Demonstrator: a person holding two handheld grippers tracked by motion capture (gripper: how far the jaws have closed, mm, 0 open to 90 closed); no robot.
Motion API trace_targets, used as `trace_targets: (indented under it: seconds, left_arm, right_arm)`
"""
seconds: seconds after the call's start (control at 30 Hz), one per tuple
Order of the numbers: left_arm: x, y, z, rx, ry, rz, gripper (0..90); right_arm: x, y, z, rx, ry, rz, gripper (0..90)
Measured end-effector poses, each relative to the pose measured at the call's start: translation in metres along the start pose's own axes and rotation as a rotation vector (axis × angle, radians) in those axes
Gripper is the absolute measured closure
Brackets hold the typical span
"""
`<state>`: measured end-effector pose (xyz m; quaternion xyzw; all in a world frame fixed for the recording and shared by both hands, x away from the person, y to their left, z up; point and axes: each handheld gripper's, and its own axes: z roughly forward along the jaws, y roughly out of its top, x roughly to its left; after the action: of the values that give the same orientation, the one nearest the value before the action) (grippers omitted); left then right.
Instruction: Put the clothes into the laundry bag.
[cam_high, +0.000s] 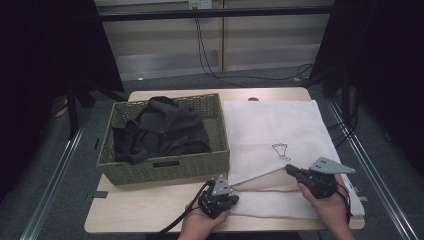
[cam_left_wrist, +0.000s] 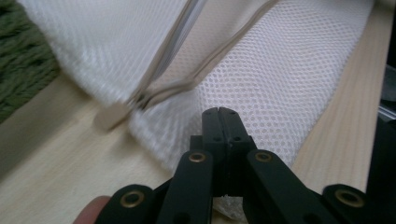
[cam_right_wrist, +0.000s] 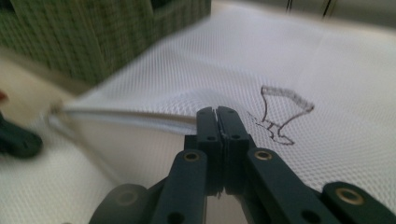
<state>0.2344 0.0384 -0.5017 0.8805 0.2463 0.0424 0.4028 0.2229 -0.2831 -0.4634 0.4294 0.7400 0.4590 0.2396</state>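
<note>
A white mesh bag with a small printed drawing lies flat on the right half of the wooden table, its open zip edge facing the person. My right gripper is shut on the upper zip edge and holds it slightly raised, so the mouth gapes. My left gripper sits at the bag's near left corner. It is shut, with the lower mesh layer pinched between its jaws. In the right gripper view the shut tips meet on the edge beside the drawing.
A green woven basket holding a dark garment stands on the left half of the table, touching the bag's left side. Bare wood runs along the front edge. Black cables trail from both grippers, and dark stands flank the table.
</note>
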Motion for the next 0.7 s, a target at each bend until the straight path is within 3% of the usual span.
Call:
trace_targets:
  seconds: [0.03,0.13,0.17,0.23,0.33,0.37,0.4,0.43,0.5,0.57,0.6,0.63,0.7]
  left_arm:
    - [0.001,-0.001,-0.001,-0.002,0.016,0.003,90.0]
    - [0.006,-0.002,-0.003,0.000,0.023,-0.003,90.0]
    - [0.010,-0.003,-0.004,-0.013,0.008,-0.047,90.0]
    - [0.011,-0.003,-0.004,-0.007,0.008,-0.039,90.0]
    - [0.009,-0.003,-0.004,-0.013,0.015,-0.042,90.0]
    - [0.009,-0.003,-0.004,-0.013,0.015,-0.041,90.0]
    - [0.010,-0.004,-0.003,-0.019,0.013,-0.046,90.0]
    - [0.011,-0.004,-0.004,-0.013,0.010,-0.044,90.0]
    - [0.010,-0.004,-0.004,-0.014,0.009,-0.045,90.0]
    - [0.011,-0.004,-0.004,-0.014,0.010,-0.045,90.0]
    - [0.011,-0.004,-0.004,-0.014,0.010,-0.045,90.0]
    - [0.011,-0.004,-0.004,-0.015,0.009,-0.047,90.0]
    - [0.011,-0.004,-0.004,-0.013,0.006,-0.049,90.0]
  right_arm:
    - [-0.001,0.004,-0.004,-0.047,-0.006,-0.003,88.7]
    - [0.000,0.003,-0.002,-0.027,0.000,0.007,87.0]
    - [0.002,-0.010,0.008,0.040,-0.013,-0.020,85.1]
    - [0.002,-0.021,0.017,0.107,-0.010,-0.032,79.5]
    - [0.002,-0.026,0.019,0.127,-0.017,-0.022,74.6]
    - [0.003,-0.026,0.017,0.124,-0.022,-0.020,68.0]
    - [0.003,-0.026,0.017,0.124,-0.022,-0.020,68.0]
    - [0.003,-0.027,0.014,0.124,-0.033,-0.032,57.5]
    - [0.004,-0.030,0.012,0.132,-0.024,-0.035,48.3]
    - [0.006,-0.032,0.014,0.164,-0.036,-0.034,37.2]
    - [0.006,-0.032,0.014,0.164,-0.036,-0.034,37.2]
    - [0.007,-0.032,0.019,0.204,-0.053,-0.022,29.4]
    - [0.008,-0.030,0.025,0.244,-0.090,-0.021,26.2]
